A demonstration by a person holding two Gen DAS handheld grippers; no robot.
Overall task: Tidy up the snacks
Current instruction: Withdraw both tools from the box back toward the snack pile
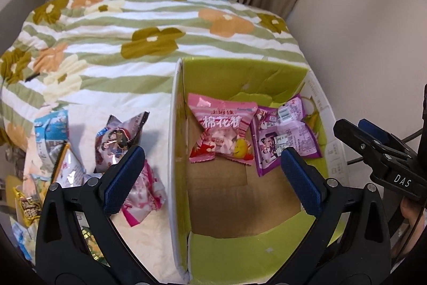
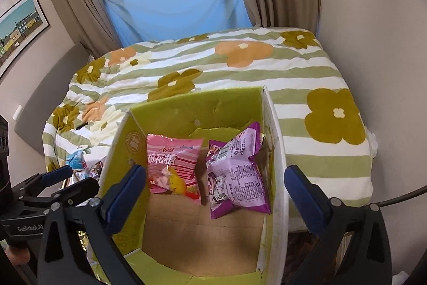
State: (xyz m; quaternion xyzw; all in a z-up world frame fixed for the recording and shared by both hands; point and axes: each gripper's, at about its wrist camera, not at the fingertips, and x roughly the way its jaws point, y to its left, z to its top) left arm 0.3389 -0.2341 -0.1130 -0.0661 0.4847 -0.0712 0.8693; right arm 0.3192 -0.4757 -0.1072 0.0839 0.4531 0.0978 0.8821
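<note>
Sitting on the striped, flower-printed quilt [image 2: 307, 71]: an open cardboard box with lime-green walls and a plain brown floor [image 1: 241, 250]. Inside, at the far end, two sealed packets side by side. Toward eleven o'clock of the box floor, a glossy pink marshmallow bag with white lettering [image 1: 222, 132], puffy and creased at the corners. Toward one o'clock, a crinkly purple foil snack bag with a white barcode label [image 1: 287, 138], propped against the box's right wall, as the right wrist view shows. Near half of the floor bare cardboard, flap seams showing.

Outside the box, at nine o'clock on a pale cloth: a loose heap of wrapped snacks [image 1: 66, 156]. Among them a blue-and-white packet [image 1: 52, 132], a silvery cartoon-printed bag [image 1: 117, 143], a crumpled pink-and-white wrapper [image 1: 148, 194], a gold one [image 1: 26, 207] at the edge.

Left gripper [image 1: 212, 182]: jaws spread wide, nothing held, poised over the box's left wall, blue ribbed pads [image 1: 122, 180] clean. Right gripper [image 2: 216, 195]: jaws fully apart too, nothing between them, above the box opening, purple bag lying free below.
</note>
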